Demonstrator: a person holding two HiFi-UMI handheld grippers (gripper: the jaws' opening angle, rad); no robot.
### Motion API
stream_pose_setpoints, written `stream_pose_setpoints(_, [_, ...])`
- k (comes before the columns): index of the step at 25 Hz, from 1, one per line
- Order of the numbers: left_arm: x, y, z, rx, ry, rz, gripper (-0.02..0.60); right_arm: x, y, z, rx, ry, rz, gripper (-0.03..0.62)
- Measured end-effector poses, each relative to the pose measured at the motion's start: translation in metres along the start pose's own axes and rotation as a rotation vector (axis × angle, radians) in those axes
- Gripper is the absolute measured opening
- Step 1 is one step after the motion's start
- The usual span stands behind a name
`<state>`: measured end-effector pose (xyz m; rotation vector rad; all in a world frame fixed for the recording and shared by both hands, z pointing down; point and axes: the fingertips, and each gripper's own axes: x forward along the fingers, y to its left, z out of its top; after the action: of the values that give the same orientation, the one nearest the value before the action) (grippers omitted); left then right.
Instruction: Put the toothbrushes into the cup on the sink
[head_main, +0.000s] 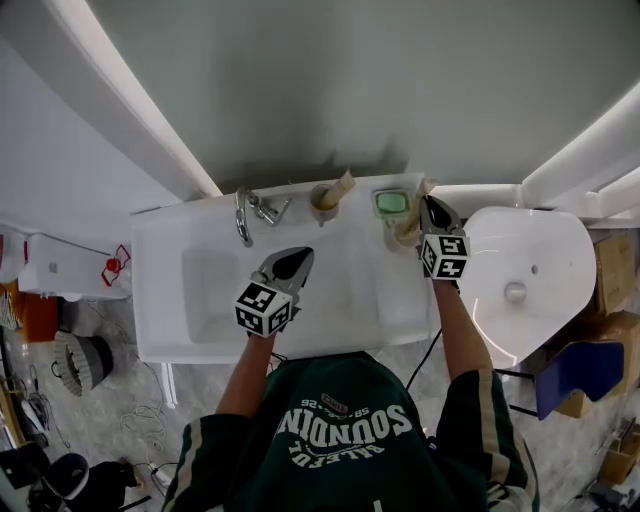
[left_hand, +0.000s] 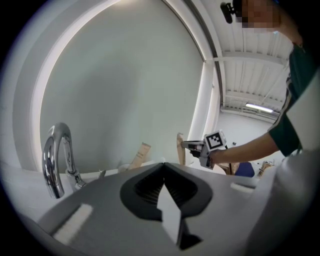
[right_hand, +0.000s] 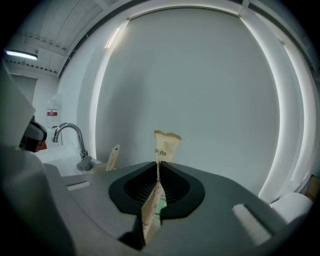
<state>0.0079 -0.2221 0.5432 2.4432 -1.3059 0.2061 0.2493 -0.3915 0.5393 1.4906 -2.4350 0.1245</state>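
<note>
Right gripper view: right gripper (right_hand: 159, 164) clamped on wrapped toothbrush (right_hand: 165, 144) at sink (head_main: 170, 300) back edge; left gripper (head_main: 293, 262) closed, empty, hovering mid-sink.

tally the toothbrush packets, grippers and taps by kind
toothbrush packets: 2, one in the cup, one held by the right gripper
grippers: 2, the left gripper and the right
tap: 1
total: 5
</note>
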Motion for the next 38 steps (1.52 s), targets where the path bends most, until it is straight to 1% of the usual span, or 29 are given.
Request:
stream_pose_setpoints(2, [-0.003, 0.004, -0.001, -0.006, 0.001, 0.018, 0.051, 0.003, -0.003, -0.015, -0.001, 0.023, -0.009, 0.028])
stream_pose_setpoints(6, [-0.009, 0.013, -0.003, -0.014, 0.003, 0.050, 0.051, 0.011, 0.003, -0.046, 0.007, 0.092, 0.010, 0.028])
stream_pose_setpoints(11, [-0.010, 0.015, -0.003, -0.019, 0.003, 0.059, 0.051, 0.011, 0.015, -0.079, -0.011, 0.194, 0.033, 0.028])
stream_pose_setpoints(13, [-0.010, 0.016, -0.004, -0.019, 0.004, 0.059, 0.051, 0.010, 0.019, -0.089, -0.025, 0.220, 0.049, 0.025])
stream_pose_setpoints(16, [-0.013, 0.018, -0.003, -0.017, 0.005, 0.062, 0.051, 0.009, 0.019, -0.094, -0.018, 0.230, 0.055, 0.020])
stream_pose_setpoints(20, [-0.018, 0.022, -0.003, -0.015, 0.002, 0.060, 0.051, 0.010, 0.020, -0.092, -0.006, 0.248, 0.055, 0.021])
stream_pose_setpoints(23, [-0.021, 0.023, -0.002, -0.014, 0.000, 0.052, 0.051, 0.008, 0.015, -0.087, 0.020, 0.241, 0.019, 0.026])
stream_pose_setpoints(24, [-0.022, 0.024, -0.002, -0.012, 0.000, 0.049, 0.051, 0.007, 0.014, -0.085, 0.028, 0.236, 0.006, 0.039])
stream_pose_setpoints(27, [-0.028, 0.026, -0.001, -0.004, -0.006, 0.045, 0.051, 0.003, 0.015, -0.072, 0.066, 0.203, -0.018, 0.049])
stream_pose_setpoints(30, [-0.036, 0.031, 0.000, 0.001, -0.017, 0.046, 0.051, -0.003, 0.026, -0.052, 0.095, 0.151, -0.032, 0.049])
stream_pose_setpoints(31, [-0.038, 0.033, 0.001, 0.000, -0.021, 0.049, 0.051, -0.005, 0.031, -0.046, 0.093, 0.141, -0.039, 0.043])
stream_pose_setpoints(32, [-0.041, 0.035, 0.002, -0.001, -0.026, 0.051, 0.051, -0.006, 0.037, -0.040, 0.091, 0.133, -0.043, 0.018])
stream_pose_setpoints(34, [-0.047, 0.040, 0.004, -0.004, -0.037, 0.060, 0.051, -0.005, 0.055, -0.029, 0.095, 0.113, -0.028, 0.009])
stream_pose_setpoints(38, [-0.061, 0.051, 0.006, -0.002, -0.051, 0.083, 0.051, 0.001, 0.102, -0.013, 0.109, 0.088, 0.053, 0.003])
